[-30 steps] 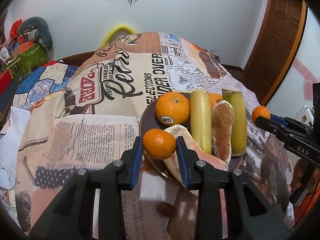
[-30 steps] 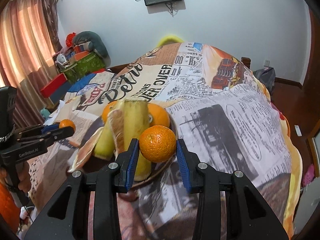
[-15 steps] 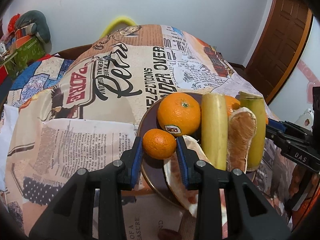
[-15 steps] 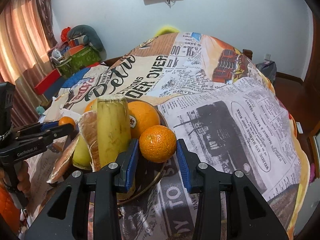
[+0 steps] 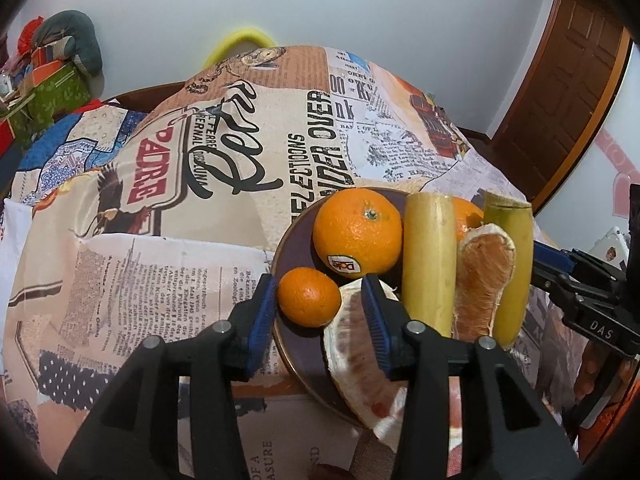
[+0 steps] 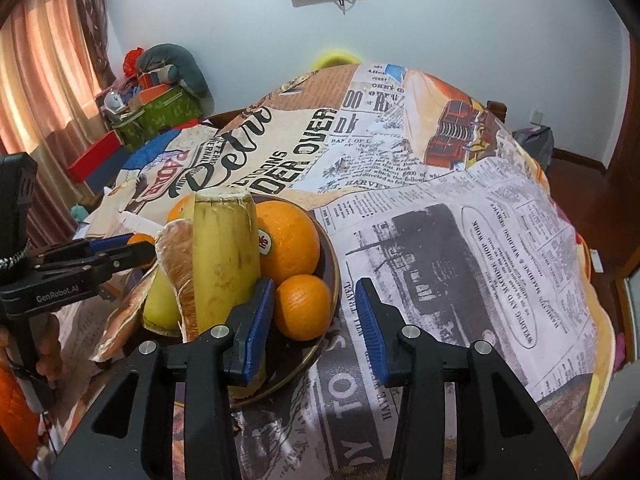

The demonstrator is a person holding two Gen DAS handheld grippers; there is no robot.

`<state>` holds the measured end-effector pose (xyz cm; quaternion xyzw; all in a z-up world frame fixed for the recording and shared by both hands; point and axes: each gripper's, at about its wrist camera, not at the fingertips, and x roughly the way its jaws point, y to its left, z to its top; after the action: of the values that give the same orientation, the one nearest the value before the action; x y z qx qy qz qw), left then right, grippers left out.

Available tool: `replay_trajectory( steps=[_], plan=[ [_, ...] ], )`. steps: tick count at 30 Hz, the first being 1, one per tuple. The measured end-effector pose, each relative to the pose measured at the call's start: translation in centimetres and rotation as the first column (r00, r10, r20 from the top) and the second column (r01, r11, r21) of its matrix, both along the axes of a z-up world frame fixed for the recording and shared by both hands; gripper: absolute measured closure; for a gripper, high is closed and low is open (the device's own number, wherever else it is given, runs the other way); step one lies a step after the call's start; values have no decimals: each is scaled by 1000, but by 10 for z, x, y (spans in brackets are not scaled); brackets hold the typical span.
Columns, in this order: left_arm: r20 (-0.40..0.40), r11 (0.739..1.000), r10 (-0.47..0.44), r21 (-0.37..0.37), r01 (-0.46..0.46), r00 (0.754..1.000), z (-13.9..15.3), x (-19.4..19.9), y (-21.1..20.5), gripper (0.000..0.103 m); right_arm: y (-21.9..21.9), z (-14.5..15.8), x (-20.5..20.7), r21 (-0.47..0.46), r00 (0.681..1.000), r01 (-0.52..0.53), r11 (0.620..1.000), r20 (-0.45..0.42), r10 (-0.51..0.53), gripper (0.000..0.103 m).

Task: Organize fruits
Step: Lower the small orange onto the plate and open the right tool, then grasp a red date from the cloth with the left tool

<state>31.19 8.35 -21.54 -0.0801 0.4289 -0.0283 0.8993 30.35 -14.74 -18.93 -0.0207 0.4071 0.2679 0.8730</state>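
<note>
A dark brown plate (image 5: 281, 256) on the newspaper-print cloth holds a large stickered orange (image 5: 357, 234), two bananas (image 5: 429, 260), pomelo pieces (image 5: 482, 276) and two small oranges. One small orange (image 5: 309, 297) rests at the plate's left rim between the fingers of my left gripper (image 5: 318, 292). Its jaws are opening, and a gap shows at the right pad (image 5: 376, 328). The other small orange (image 6: 303, 307) lies at the plate's right rim (image 6: 335, 268) inside my right gripper (image 6: 314, 292). Those jaws are opening too, with the right pad (image 6: 370, 332) clear of the fruit.
The cloth-covered table (image 6: 460, 240) stretches far and to the right of the plate. Boxes and a grey cushion (image 6: 160, 92) are stacked at the left by the curtain. A yellow chair back (image 5: 240, 42) stands behind the table, and a wooden door (image 5: 568, 92) is at the right.
Both grippers came in over the plate with their small oranges. Both pairs of jaws have widened, and each orange now sits on the plate.
</note>
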Motion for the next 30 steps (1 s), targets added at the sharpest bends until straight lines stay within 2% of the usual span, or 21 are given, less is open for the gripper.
replay_trajectory(
  steps=[11, 21, 30],
  plan=[
    [51, 1000, -4, 14, 3, 999, 28, -27, -1, 59, -8, 13, -21, -1, 1000, 12, 1000, 14, -12, 64],
    [71, 999, 0, 47, -3, 997, 53, -70, -3, 59, -7, 38, -56, 7, 998, -10, 1000, 58, 10, 64],
    [37, 998, 13, 56, -15, 999, 50, -102, -4, 53, -2, 41, -83, -4, 997, -36, 999, 66, 36, 64]
  ],
)
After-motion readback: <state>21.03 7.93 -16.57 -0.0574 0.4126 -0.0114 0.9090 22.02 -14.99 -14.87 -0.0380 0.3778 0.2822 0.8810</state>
